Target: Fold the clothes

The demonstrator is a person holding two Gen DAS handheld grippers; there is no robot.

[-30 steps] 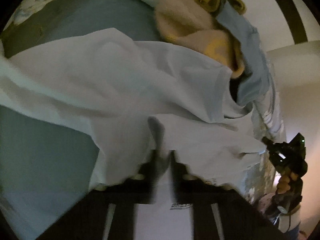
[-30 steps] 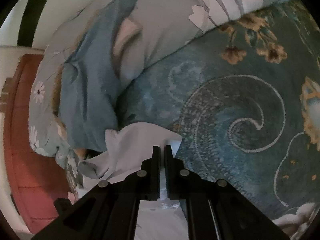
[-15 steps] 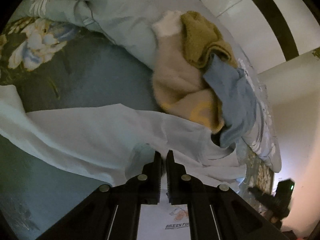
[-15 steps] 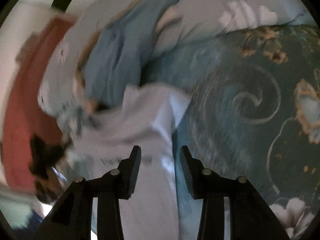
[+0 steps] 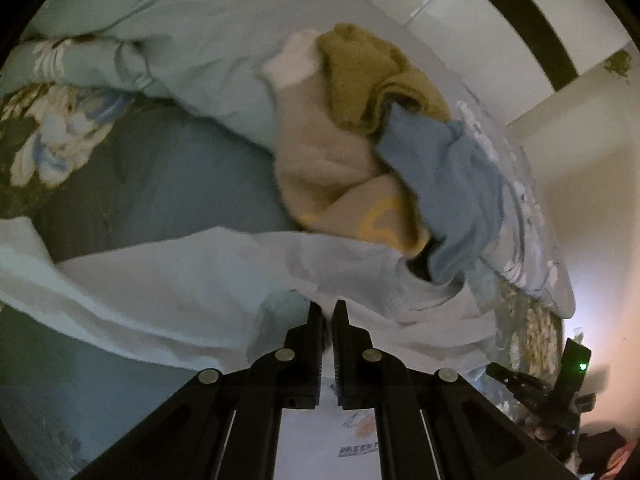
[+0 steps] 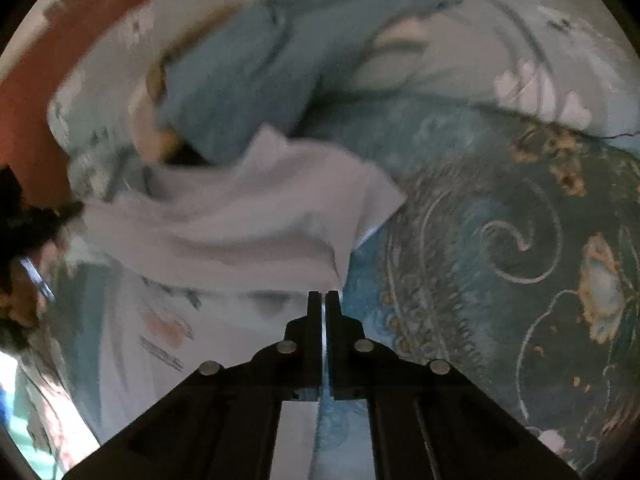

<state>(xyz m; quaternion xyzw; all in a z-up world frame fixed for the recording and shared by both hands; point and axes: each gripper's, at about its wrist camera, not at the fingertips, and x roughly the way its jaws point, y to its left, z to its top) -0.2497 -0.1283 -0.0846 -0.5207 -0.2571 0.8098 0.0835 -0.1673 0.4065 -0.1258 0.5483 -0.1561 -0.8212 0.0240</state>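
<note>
The white T-shirt (image 5: 192,280) lies spread and rumpled on the bed (image 6: 500,208), just in front of a pile of other clothes (image 5: 360,152). The left gripper (image 5: 327,308) has its fingers closed on a pinch of the shirt's fabric. The right gripper (image 6: 323,298) has fingers closed tight at the shirt's edge; thin cloth seems caught between them, though blur makes it hard to confirm. The shirt looks light, thin and floppy: it will sag and drape, not hold shape. Hems, shoulders or corners look like the best hold; a mid-panel pinch would likely bunch it.
</note>
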